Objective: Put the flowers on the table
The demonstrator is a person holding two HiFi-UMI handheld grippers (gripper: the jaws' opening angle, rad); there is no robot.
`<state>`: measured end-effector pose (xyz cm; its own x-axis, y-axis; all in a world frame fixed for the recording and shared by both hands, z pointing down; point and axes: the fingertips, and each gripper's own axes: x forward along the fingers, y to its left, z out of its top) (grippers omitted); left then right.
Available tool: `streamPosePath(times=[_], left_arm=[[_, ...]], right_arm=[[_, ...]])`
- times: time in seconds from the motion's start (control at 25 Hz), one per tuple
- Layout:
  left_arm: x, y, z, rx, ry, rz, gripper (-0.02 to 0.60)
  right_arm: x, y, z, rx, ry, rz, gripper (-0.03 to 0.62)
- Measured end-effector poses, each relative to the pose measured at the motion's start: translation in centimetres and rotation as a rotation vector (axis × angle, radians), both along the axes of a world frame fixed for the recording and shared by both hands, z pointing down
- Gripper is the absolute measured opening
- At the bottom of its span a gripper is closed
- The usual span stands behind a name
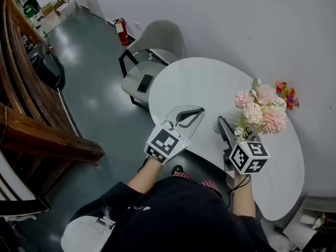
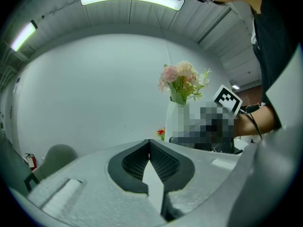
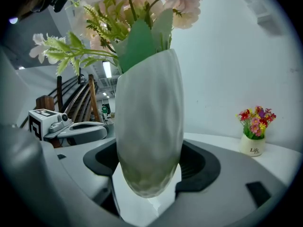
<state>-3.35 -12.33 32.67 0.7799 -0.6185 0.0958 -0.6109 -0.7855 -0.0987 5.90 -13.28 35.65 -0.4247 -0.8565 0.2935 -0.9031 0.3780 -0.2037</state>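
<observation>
Right gripper view shows the right gripper [image 3: 150, 167] with jaws clamped on the white vase [image 3: 149, 122], keeping its pink flowers [image 1: 261, 109] upright over the table [image 1: 194, 83], probably for set-down, while the left gripper [image 2: 149, 143], jaws together and empty, hovers alongside.

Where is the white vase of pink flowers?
The vase sits right of centre in the head view, between the right tool's jaws above the white table, near a small flower pot.

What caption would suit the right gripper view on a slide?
White vase of pink flowers clasped in the right gripper, a small flower pot on the table behind.
</observation>
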Motion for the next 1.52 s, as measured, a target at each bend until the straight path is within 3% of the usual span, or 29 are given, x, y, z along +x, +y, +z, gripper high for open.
streamPosePath(times=[0.2,0.6,1.52], left_arm=[[-2.1,-0.8,0.1,0.002,0.003,0.015,0.005],[-3.7,-1.4,0.6,-0.014,0.019,0.006,0.005],[-0.7,-6.9,0.6,-0.007,-0.027,-0.066,0.005]], right_arm=[[-2.3,-1.0,-0.1,0.006,0.005,0.004,0.367],[-3.3,-1.7,-0.2,0.000,0.018,0.014,0.367],[0.3,-8.4,0.0,0.007,-0.024,-0.042,0.367]])
